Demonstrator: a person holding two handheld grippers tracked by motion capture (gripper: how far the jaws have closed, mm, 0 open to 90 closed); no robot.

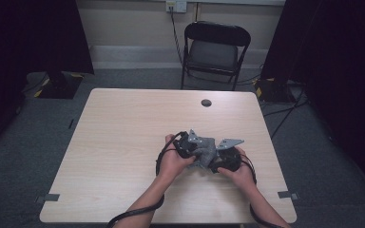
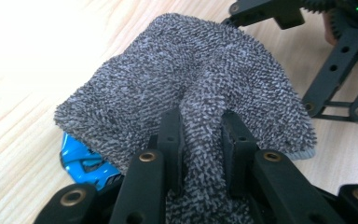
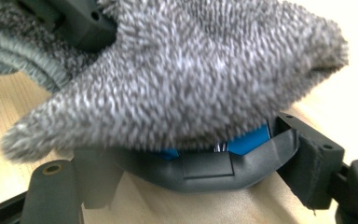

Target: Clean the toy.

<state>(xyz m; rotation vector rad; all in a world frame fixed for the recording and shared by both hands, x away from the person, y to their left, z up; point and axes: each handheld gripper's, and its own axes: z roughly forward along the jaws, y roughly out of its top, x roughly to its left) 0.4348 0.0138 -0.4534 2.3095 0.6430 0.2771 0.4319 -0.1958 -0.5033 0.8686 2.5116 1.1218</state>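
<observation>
A grey terry cloth is held between both hands right of the table's middle. In the left gripper view my left gripper is shut on a raised fold of the cloth. A blue part of an object peeks out under the cloth's left edge. In the right gripper view the cloth drapes over a dark grey and blue object. My right gripper stands wide around that object, with a pad against each end. From above, the left gripper and the right gripper nearly touch.
The light wooden table has a round cable hole near its far edge. A black folding chair stands behind the table. Dark stands and cables sit on the floor at both far corners.
</observation>
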